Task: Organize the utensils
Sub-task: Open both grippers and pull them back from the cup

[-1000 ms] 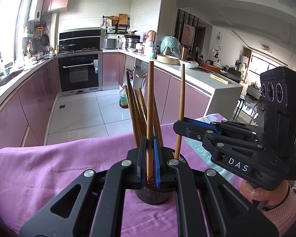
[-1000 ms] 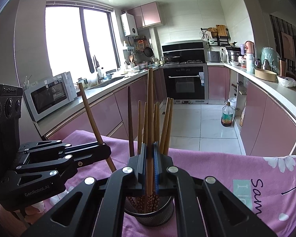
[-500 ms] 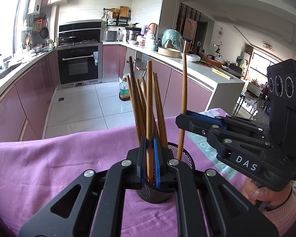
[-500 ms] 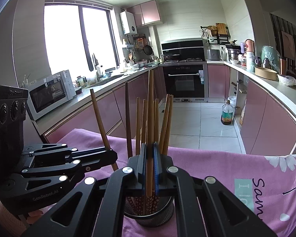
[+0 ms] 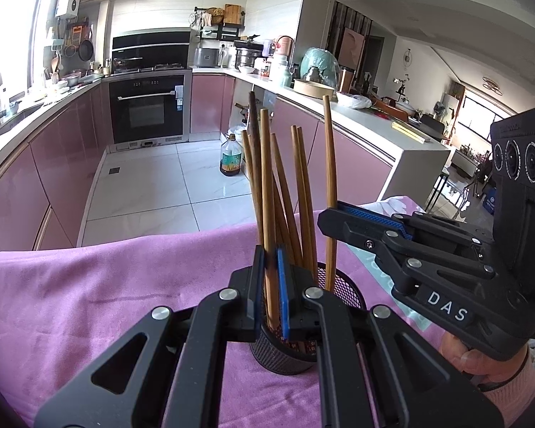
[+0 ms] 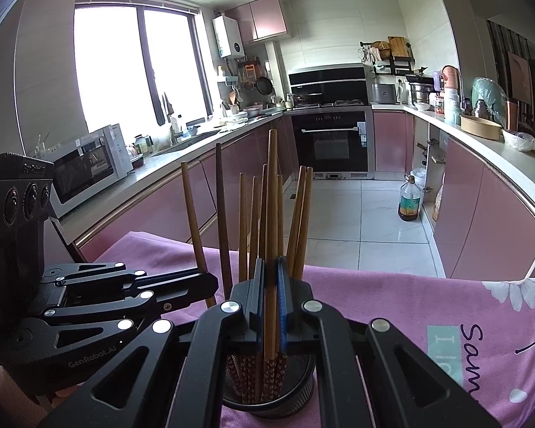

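A: Start at the mesh holder [image 6: 267, 397], sitting on the purple cloth [image 5: 89, 303] over the desk. It already carries a bundle of chopsticks, tips down and fanned out at the top.

B: And two more are going in?

A: That's my read. The right tool [image 6: 271, 299] is closed on one chopstick [image 6: 271, 214], which stands nearly upright with its patterned lower end already inside the holder's rim, directly below the tool.

B: The other hand?

A: The left tool [image 5: 271, 285] is clamped on its own chopstick [image 5: 265, 185], also close to vertical. In the left wrist view its lower end sits at the holder [image 5: 285, 353] opening, just under the pads. Whether the tip has reached the bottom I can't tell.

B: So which relation matters?

A: Long axis against opening. Both sticks run top to bottom, roughly in line with the holder below each tool, so the likely move is straight down and then let go. The two tools sit close beside each other over the same rim, the left one coming in from the right tool's left side.

B: Risk?

A: Crowding. A tilted stick could jam against the bundle.
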The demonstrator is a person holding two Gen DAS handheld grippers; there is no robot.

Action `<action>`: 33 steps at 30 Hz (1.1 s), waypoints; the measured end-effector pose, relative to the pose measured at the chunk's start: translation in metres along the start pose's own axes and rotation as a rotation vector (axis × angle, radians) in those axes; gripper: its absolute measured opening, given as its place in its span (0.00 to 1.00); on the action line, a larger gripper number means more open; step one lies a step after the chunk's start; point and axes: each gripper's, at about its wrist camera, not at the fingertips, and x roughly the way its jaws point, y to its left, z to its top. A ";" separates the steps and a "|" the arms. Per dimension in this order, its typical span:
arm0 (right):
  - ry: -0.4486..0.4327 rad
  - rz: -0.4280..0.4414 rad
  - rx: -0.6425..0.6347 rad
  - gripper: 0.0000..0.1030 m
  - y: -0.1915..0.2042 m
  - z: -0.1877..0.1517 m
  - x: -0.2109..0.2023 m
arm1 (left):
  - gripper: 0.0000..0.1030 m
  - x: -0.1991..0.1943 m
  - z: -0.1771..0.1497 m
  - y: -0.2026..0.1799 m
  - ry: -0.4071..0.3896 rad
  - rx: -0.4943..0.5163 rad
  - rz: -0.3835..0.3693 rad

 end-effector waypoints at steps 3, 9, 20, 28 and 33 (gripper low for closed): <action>0.008 0.004 0.004 0.05 -0.001 0.001 0.003 | 0.08 0.004 -0.003 0.004 0.005 -0.009 0.010; 0.026 0.011 0.018 0.06 -0.005 0.001 0.008 | 0.10 0.015 -0.011 0.005 0.023 -0.021 0.021; 0.034 0.012 0.025 0.21 -0.006 -0.009 0.004 | 0.38 0.017 -0.025 0.012 0.000 -0.030 0.041; -0.018 -0.012 0.034 0.51 -0.005 -0.022 -0.022 | 0.87 -0.010 -0.043 0.016 -0.087 -0.021 0.104; -0.041 -0.058 0.017 0.76 -0.001 -0.033 -0.035 | 0.94 -0.031 -0.060 0.019 -0.141 -0.036 0.161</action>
